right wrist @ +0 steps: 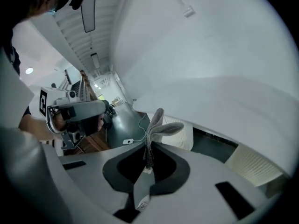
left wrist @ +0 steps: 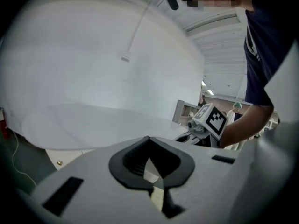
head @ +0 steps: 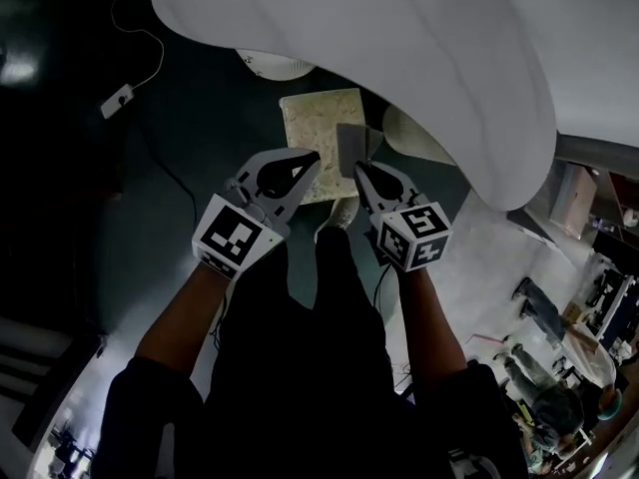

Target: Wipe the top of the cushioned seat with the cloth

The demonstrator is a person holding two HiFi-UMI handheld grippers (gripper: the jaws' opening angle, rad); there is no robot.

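The cushioned seat is a cream square pad on the dark floor, seen straight below in the head view. My right gripper hangs over its right edge, shut on a grey cloth that sticks out past the jaws over the seat. In the right gripper view the cloth stands up folded from the closed tips of the right gripper. My left gripper is over the seat's lower middle, its jaws meeting at a point with nothing in them. In its own view the left gripper is closed too.
A large white curved surface overhangs the seat's far side and fills both gripper views. A white cable with a plug lies on the floor at left. My shoe is just below the seat. People and furniture are at lower right.
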